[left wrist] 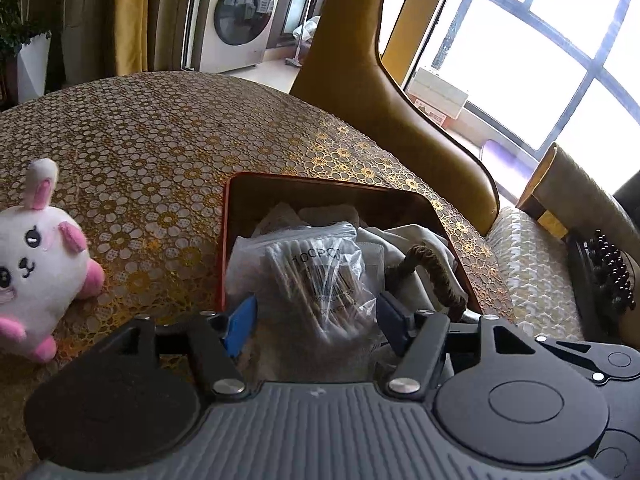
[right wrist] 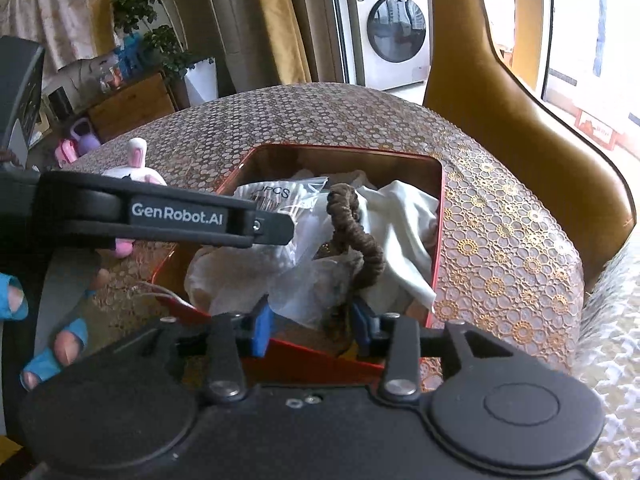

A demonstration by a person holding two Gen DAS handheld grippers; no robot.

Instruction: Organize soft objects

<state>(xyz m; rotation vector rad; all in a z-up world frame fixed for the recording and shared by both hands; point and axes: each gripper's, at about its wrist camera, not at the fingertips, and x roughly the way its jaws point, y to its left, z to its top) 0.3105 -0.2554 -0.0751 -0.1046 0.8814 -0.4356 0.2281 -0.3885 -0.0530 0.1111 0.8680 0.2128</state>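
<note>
Left wrist view puts your left gripper [left wrist: 316, 326] just above the near end of the red tin [left wrist: 436, 210], its blue pads [left wrist: 240, 326] standing apart with the clear bag of cotton swabs [left wrist: 316, 276] lying between and just beyond them; the pads do not press on the bag. Off to that gripper's left, well outside the tin, the white and pink plush rabbit [left wrist: 36, 264] lies on the gold-patterned tablecloth [left wrist: 152, 140]. To the gripper's right, inside the tin, you can see the brown hair tie [left wrist: 430, 268] resting on a pale cloth [left wrist: 404, 240]. Right wrist view shows your right gripper [right wrist: 312, 324] over the tin's near rim, its jaws parted with nothing pinched between them. Straight ahead of it the hair tie [right wrist: 356, 236] arches up over the white cloth [right wrist: 404, 220] and a crumpled clear bag [right wrist: 304, 284]. The left gripper's black arm crosses that view from the left, above the swab bag [right wrist: 280, 196], and the rabbit [right wrist: 136, 164] peeks out behind it.
</note>
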